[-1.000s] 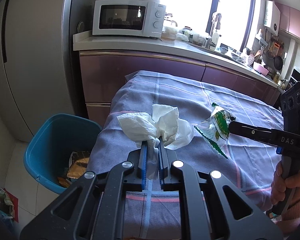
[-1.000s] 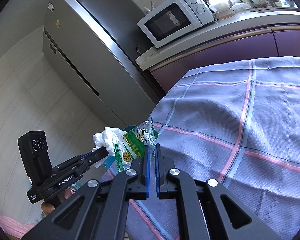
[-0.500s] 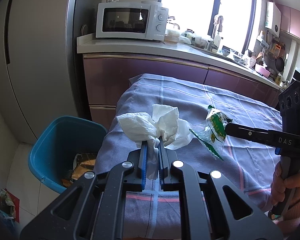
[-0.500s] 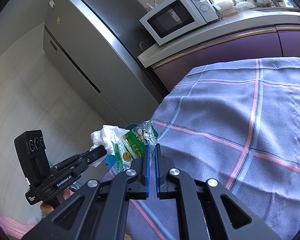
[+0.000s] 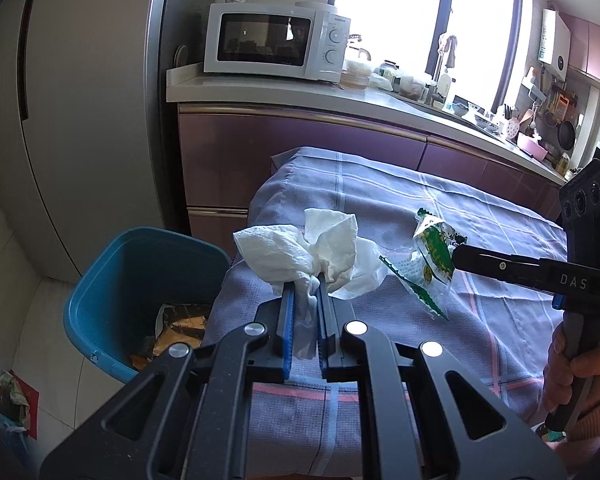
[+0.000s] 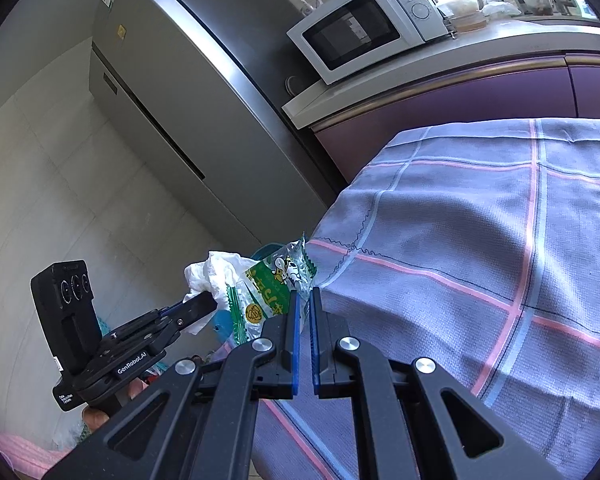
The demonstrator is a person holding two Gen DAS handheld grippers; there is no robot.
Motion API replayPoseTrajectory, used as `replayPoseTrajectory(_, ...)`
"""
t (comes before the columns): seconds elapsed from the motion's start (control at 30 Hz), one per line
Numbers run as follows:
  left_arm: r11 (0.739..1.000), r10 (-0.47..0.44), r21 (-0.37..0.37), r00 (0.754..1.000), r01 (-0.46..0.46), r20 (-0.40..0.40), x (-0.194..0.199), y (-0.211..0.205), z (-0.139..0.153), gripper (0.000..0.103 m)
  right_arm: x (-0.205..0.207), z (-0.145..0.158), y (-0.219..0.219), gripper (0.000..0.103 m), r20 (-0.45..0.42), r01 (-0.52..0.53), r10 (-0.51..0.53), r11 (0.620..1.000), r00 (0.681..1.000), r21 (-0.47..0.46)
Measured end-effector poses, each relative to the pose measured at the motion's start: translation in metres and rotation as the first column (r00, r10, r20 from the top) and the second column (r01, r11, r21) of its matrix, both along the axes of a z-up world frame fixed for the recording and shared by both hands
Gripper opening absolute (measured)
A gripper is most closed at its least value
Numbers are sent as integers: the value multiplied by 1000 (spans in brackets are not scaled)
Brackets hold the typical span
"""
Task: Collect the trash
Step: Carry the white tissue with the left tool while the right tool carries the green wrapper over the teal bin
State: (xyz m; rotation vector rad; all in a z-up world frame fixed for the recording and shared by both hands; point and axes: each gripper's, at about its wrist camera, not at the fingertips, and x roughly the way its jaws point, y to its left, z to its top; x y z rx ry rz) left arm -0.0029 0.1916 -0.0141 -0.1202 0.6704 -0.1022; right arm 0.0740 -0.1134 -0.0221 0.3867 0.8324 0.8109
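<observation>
My left tongs [image 5: 303,280] are clamped on the tissue [image 5: 308,250], lifted off the cloth [image 5: 440,356] so it can swing over the bin [image 5: 140,256] at the table's left. My right tongs [image 6: 304,294] pinch the wrapper [image 6: 274,286], raised alongside for the same drop.

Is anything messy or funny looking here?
Some trash lies on the floor beside the blue bin, not in it. The tissue and wrapper are crumpled, but held in the jaws.
</observation>
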Motion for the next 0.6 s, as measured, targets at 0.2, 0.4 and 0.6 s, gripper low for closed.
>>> replayPoseTrajectory(0.2,1000,18,-2,1000,-18,-1,1,7,-1,10,3,1,10,4,3,-17,17,1000,1000,-2)
replayPoseTrajectory(0.4,1000,31,2,1000,-31,-2,2,11,-1,10,5,1,17,4,6,-30,30,1000,1000,-2)
replayPoseTrajectory(0.6,999,43,2,999,-43,-1,2,15,-1,10,6,-1,22,4,2,-44,44,999,999,-2)
